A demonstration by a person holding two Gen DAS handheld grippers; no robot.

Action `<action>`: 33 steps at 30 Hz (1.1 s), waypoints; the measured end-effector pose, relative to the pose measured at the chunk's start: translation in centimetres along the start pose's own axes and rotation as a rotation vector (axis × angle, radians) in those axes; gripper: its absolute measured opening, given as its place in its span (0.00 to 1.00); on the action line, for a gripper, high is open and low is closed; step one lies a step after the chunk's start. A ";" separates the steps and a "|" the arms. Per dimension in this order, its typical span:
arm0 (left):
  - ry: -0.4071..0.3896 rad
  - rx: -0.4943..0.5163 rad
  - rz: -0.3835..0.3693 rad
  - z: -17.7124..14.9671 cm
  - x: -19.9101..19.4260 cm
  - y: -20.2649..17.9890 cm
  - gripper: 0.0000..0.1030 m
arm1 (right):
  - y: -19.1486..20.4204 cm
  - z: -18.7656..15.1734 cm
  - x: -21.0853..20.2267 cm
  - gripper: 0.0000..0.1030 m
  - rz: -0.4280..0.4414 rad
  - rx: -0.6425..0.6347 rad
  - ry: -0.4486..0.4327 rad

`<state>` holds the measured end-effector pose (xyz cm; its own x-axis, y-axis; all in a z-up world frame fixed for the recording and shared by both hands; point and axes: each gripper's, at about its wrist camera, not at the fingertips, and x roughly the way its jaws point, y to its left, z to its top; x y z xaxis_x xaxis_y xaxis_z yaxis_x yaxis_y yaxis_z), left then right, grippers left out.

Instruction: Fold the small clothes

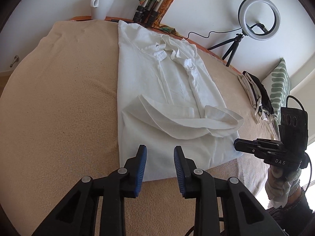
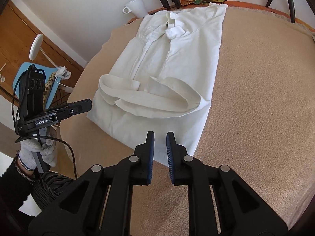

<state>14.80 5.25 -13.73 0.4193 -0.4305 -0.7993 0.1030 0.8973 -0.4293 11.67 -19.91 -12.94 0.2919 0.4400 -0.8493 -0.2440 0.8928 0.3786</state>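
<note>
White shirt (image 1: 167, 90) flat on beige cloth (image 1: 59, 108), sleeves folded across. Left gripper (image 1: 159, 157), marked "GenRobot.AI": fingers apart, empty. Right gripper (image 2: 159, 137), "DAS": narrow gap, empty.

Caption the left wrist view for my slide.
Open left tool over hem of partly folded white shirt on beige cloth; right tool alongside.
</note>
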 end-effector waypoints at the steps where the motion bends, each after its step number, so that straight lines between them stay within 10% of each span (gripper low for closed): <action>1: 0.010 0.001 0.000 0.0 0.3 0.1 0.25 | 0.1 0.0 0.5 0.14 -0.015 -0.013 0.010; 10: -0.013 -0.076 -0.016 2.1 2.3 0.4 0.25 | -0.3 2.6 2.4 0.14 -0.040 0.000 -0.022; 20: -0.203 -0.111 0.159 5.1 -0.2 2.0 0.32 | -2.9 5.7 0.1 0.14 -0.095 0.119 -0.187; 29: -0.097 -0.077 0.090 3.9 1.2 3.1 0.37 | -4.7 5.0 0.0 0.29 -0.116 0.172 -0.150; 33: -0.087 -0.052 0.111 3.9 2.0 2.7 0.21 | -4.9 4.9 0.4 0.29 -0.116 0.172 -0.137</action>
<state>19.45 7.17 -14.78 0.5025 -0.3169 -0.8044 0.0055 0.9316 -0.3635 17.48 -23.63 -13.38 0.4344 0.3325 -0.8371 -0.0445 0.9362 0.3487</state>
